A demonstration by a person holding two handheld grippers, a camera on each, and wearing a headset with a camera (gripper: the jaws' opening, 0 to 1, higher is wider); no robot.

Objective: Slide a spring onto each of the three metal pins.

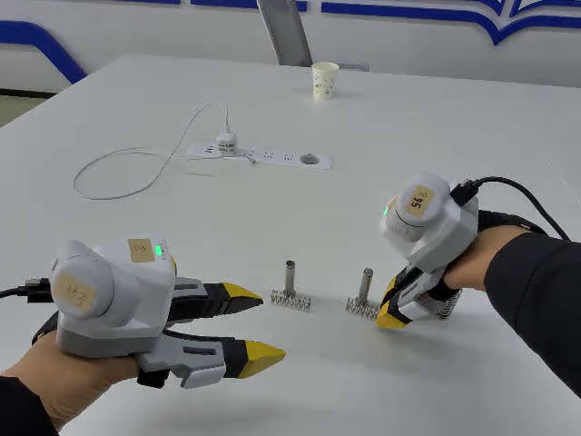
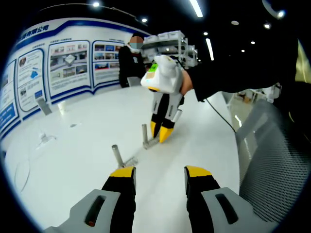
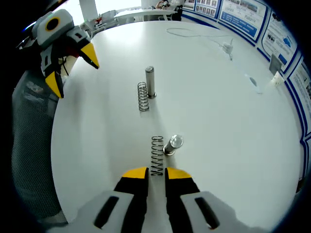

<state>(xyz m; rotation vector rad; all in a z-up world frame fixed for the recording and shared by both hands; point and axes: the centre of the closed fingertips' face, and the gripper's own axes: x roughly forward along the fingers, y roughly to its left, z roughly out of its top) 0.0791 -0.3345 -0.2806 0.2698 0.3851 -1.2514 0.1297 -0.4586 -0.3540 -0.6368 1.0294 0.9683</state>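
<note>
Between the right claw [image 3: 156, 171] tips, almost together, lies a spring's [image 3: 156, 155] end, pinched or not I cannot tell; gripped off-centre, it could flick away.

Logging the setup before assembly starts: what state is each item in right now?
Left tongs: open, empty.
Right tongs: nearly closed around near spring's end; grip unclear.
Near pin: upright, bare.
Far pin: upright, bare.
Near spring: lying flat beside near pin.
Far spring: lying flat beside far pin.
Paper cup: upright.
Power strip: one plug inserted.
</note>
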